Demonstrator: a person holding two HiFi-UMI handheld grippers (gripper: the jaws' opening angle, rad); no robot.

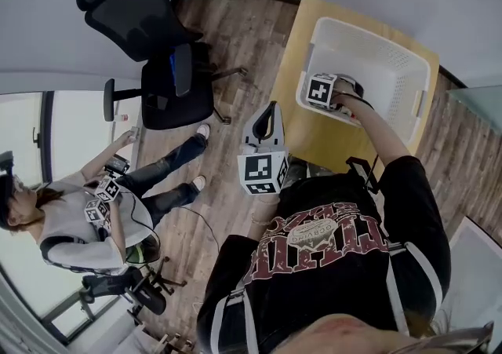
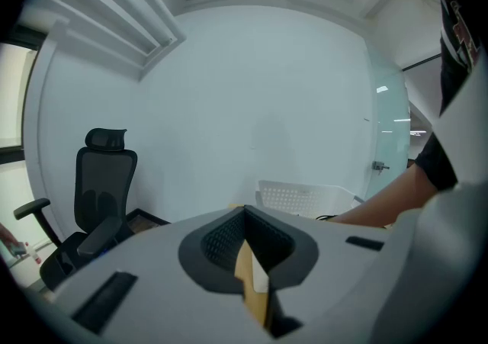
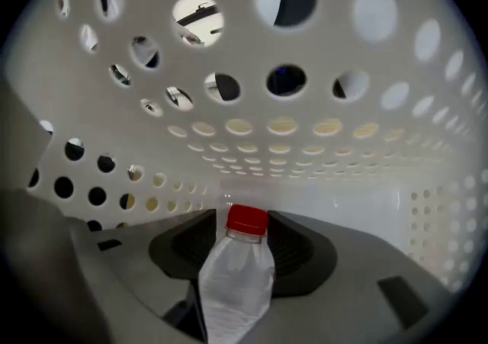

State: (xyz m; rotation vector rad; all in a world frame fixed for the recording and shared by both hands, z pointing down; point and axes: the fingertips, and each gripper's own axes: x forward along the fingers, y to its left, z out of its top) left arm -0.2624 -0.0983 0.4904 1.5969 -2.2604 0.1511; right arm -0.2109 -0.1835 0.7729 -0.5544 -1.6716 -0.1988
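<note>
Right gripper point(image 1: 339, 97) is reaching down inside the white basket point(image 1: 369, 40), and its jaws are pinching a clear bottle point(image 3: 238, 285) below its red cap point(image 3: 248, 220), which is pointing toward the basket's holed wall. The basket is sitting on the table point(image 1: 314, 139). Left gripper point(image 1: 265, 121) is hanging just beside the table's edge, well apart from the basket, jaws pressing together at the tips, with a thin tan sliver showing between them that I can't make out.

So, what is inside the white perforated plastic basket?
The right tongs, shut on a clear plastic bottle with a red cap. The white basket floor beneath them is covered.
</note>
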